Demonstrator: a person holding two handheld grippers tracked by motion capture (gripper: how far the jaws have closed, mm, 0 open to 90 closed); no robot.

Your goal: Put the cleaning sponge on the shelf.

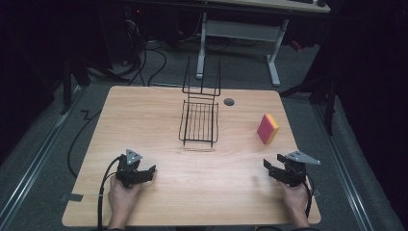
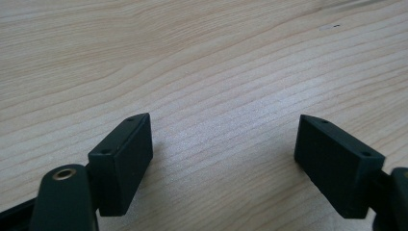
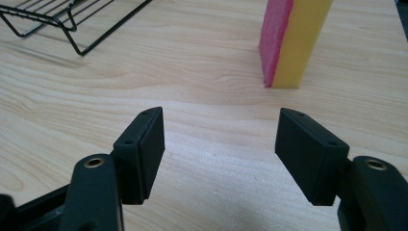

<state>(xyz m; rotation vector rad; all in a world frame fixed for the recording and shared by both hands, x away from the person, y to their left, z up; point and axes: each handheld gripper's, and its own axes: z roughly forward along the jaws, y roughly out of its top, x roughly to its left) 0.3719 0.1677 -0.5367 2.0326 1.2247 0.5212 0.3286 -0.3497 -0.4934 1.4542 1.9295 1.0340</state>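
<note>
Pink on one broad face and yellow through the rest of its body, the sponge point(image 1: 267, 129) stands upright on one edge on the right part of the light wooden desk point(image 1: 144, 125). In the right gripper view the sponge point(image 3: 293, 41) rises ahead of the jaws and a little to the right, its pink layer thin beside the thicker yellow block, its base flat on the wood. No brand, label or writing can be read on it.

Nearer the person, the right hand-held gripper point(image 1: 280, 169) sits near the desk's right front corner, well short of the sponge. Its jaws stand wide apart with only bare wood between them, touching nothing. The left hand-held gripper point(image 1: 143, 173) is held at the left front of the desk, its jaws likewise spread wide and empty over the wood grain.

A black wire rack point(image 1: 199, 122) stands at the middle of the desk, well apart from the sponge and from both grippers.
</note>
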